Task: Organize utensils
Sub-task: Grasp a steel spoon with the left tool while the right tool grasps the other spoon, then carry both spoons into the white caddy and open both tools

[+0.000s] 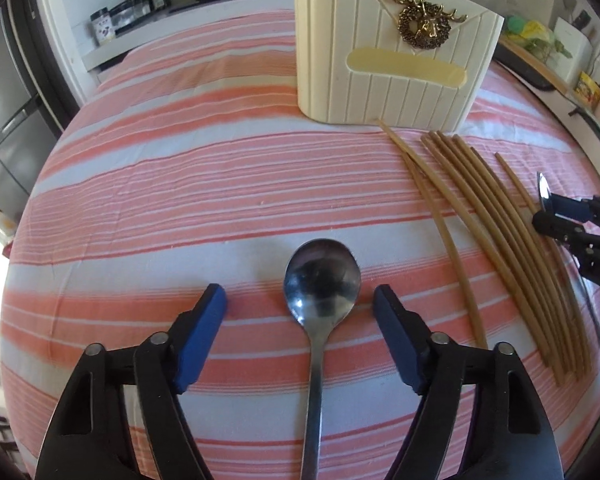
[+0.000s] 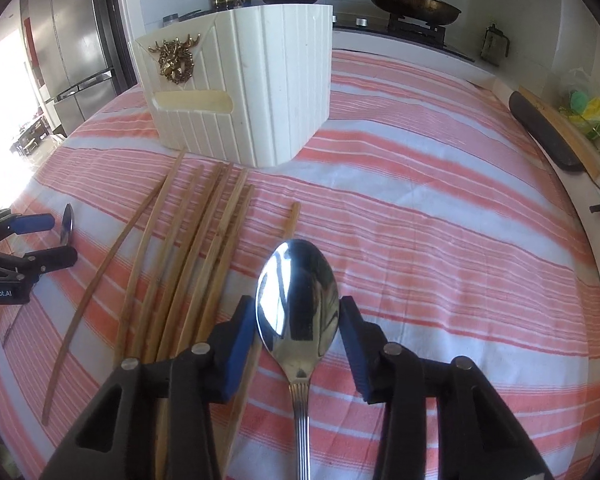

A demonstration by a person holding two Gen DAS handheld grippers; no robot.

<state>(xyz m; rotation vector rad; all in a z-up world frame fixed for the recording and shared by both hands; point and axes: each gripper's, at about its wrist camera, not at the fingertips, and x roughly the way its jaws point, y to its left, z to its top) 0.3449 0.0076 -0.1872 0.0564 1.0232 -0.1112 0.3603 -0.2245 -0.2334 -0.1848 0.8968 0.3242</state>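
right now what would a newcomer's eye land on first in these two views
Probably the two shiny steel spoons: one lies between the open blue pads of the left hand-held gripper, the other sits between the right hand-held gripper's pads. Next, the fan of tan bamboo chopsticks lies between them on the pink striped cloth, below the cream ribbed holder with its gold stag emblem.

surface: striped cloth (image 1: 180, 184) | on it: holder (image 1: 380, 60), chopsticks (image 1: 480, 224), two spoons (image 1: 320, 280)

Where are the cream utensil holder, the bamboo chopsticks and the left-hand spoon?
Cream utensil holder (image 1: 380, 76), left wrist view, ribbed front.
Bamboo chopsticks (image 1: 496, 224), left wrist view, mid-bundle.
Left-hand spoon (image 1: 322, 280), left wrist view, bowl.
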